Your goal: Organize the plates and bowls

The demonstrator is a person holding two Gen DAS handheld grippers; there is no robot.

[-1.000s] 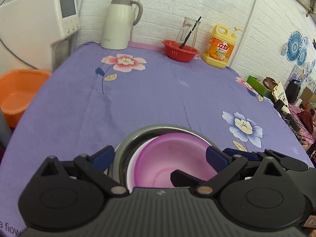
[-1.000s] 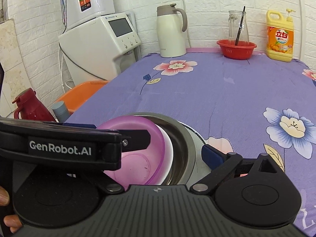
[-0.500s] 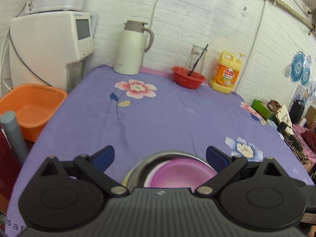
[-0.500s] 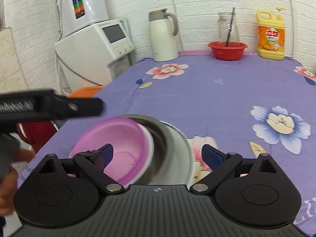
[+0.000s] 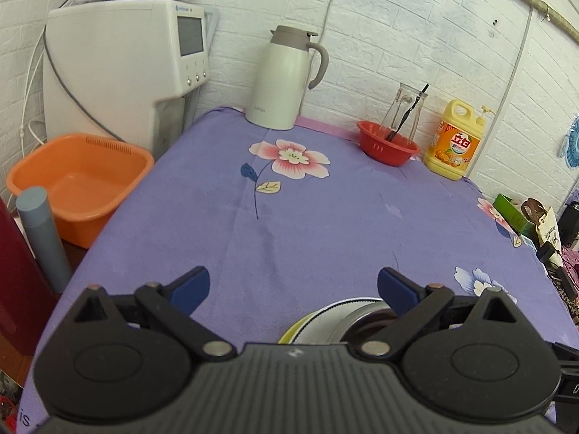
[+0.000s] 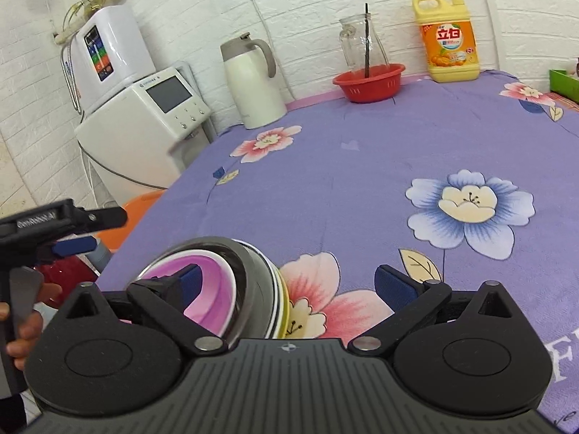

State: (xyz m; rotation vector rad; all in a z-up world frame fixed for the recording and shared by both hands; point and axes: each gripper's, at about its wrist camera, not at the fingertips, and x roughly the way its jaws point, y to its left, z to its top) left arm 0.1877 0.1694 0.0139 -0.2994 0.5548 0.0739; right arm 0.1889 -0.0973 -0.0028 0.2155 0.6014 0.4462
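Observation:
A stack of dishes sits at the near edge of the purple flowered table. A pink bowl [image 6: 213, 285] lies in a white bowl, inside a steel bowl [image 6: 249, 275], on white and yellow plates [image 6: 284, 300]. My right gripper [image 6: 286, 284] is open and empty, just behind the stack, its left finger over the pink bowl. My left gripper [image 5: 293, 287] is open and empty; the stack [image 5: 336, 320] shows low at its right finger. The left gripper also shows in the right wrist view [image 6: 68, 231], left of the table.
At the far edge stand a white thermos jug [image 5: 286, 79], a red basket [image 5: 387, 143] holding a glass jar, and a yellow detergent bottle [image 5: 454, 141]. An orange basin [image 5: 79, 181], a grey tube [image 5: 43, 231] and a white appliance [image 5: 126, 65] are off the table's left side.
Both grippers have pulled back and up from the stack. The left gripper has moved left, off the bowls. The stack now sits lower in both views.

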